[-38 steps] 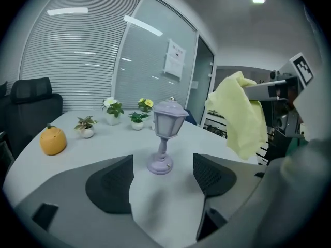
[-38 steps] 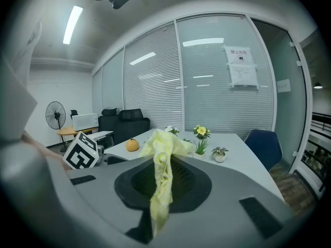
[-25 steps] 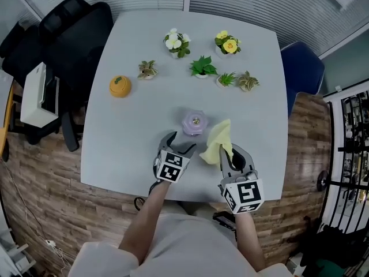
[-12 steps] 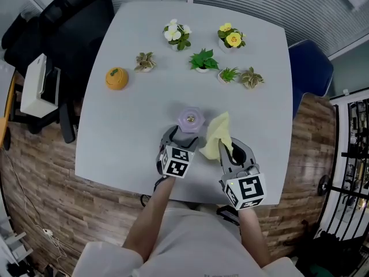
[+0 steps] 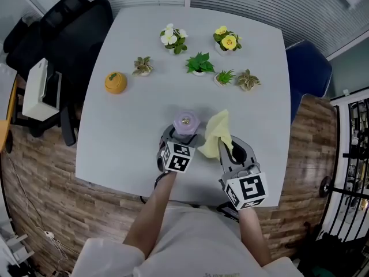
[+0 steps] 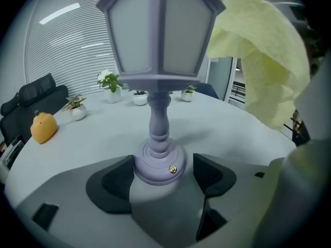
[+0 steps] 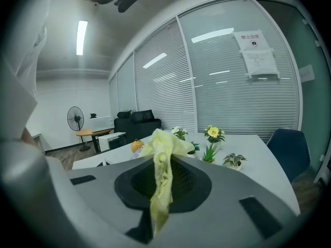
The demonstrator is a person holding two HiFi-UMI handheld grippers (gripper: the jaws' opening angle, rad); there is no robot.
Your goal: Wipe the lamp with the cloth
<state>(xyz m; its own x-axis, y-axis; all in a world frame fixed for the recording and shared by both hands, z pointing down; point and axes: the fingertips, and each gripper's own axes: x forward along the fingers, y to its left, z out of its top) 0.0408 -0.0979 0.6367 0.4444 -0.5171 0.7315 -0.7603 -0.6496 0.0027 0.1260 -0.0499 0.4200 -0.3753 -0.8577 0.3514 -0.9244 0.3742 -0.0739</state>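
A small lilac lantern-style lamp (image 5: pixel 185 122) stands upright on the grey table (image 5: pixel 121 143), near its front edge. My left gripper (image 5: pixel 183 136) is open, its jaws on either side of the lamp's round base (image 6: pixel 158 165); the left pad touches the base and a narrow gap shows at the right pad. My right gripper (image 5: pixel 226 150) is shut on a yellow cloth (image 5: pixel 216 134), which stands up from its jaws just right of the lamp. The cloth (image 6: pixel 258 61) hangs beside the lamp's shade (image 6: pixel 160 30). It is pinched between the right jaws (image 7: pixel 161 182).
Several small potted plants (image 5: pixel 199 64) line the far side of the table, and an orange pumpkin-shaped ornament (image 5: pixel 115 82) sits at the left. A black chair (image 5: pixel 57 33) and a white box (image 5: pixel 37 91) stand left of the table, a blue chair (image 5: pixel 308 68) to its right.
My left gripper has slid forward until its jaws flank the lamp's base. The right gripper has carried the cloth a little closer to the lamp.
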